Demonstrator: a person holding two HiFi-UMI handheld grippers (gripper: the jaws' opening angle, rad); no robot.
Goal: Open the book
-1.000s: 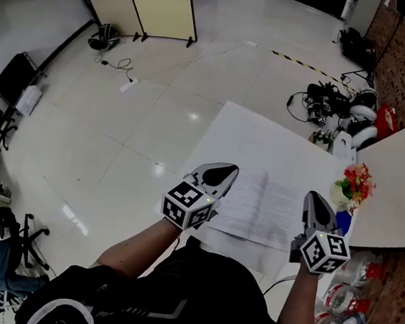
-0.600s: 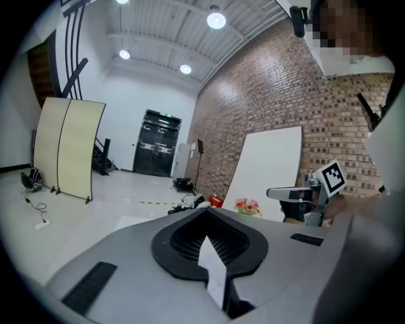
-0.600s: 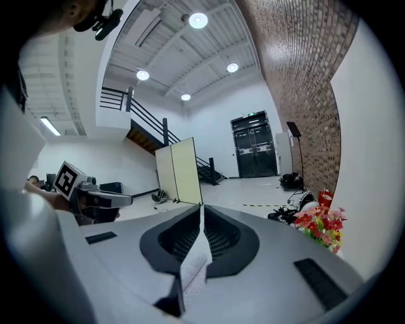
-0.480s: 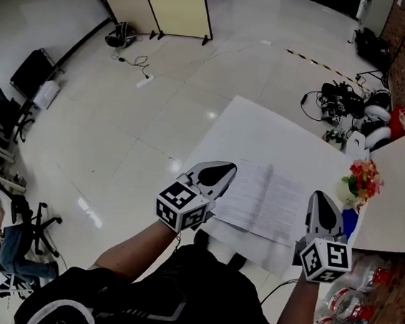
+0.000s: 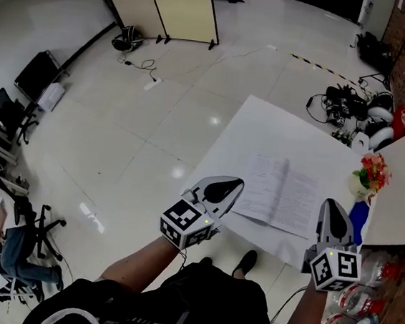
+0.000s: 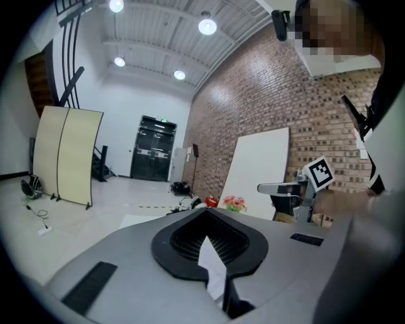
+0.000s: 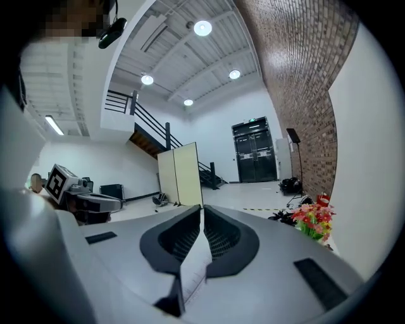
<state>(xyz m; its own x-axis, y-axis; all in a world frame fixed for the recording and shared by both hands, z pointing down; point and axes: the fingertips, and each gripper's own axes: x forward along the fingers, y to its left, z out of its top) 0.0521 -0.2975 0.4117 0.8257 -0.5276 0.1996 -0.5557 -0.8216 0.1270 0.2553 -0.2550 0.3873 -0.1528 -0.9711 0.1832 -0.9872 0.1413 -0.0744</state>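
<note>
1. The book is already lying open and flat on the white table, centre-right in the head view, printed pages facing up.
2. The left gripper sits just off the book's lower-left corner with its jaws clamped together. Its own view shows a thin white sliver in the slit, and I can't tell what it is.
3. The right gripper is at the book's lower-right corner, jaws also pinched closed with the same kind of sliver showing.
4. Neither looks to be lifting a page.
5. Flowers stand at the table's right edge.
</note>
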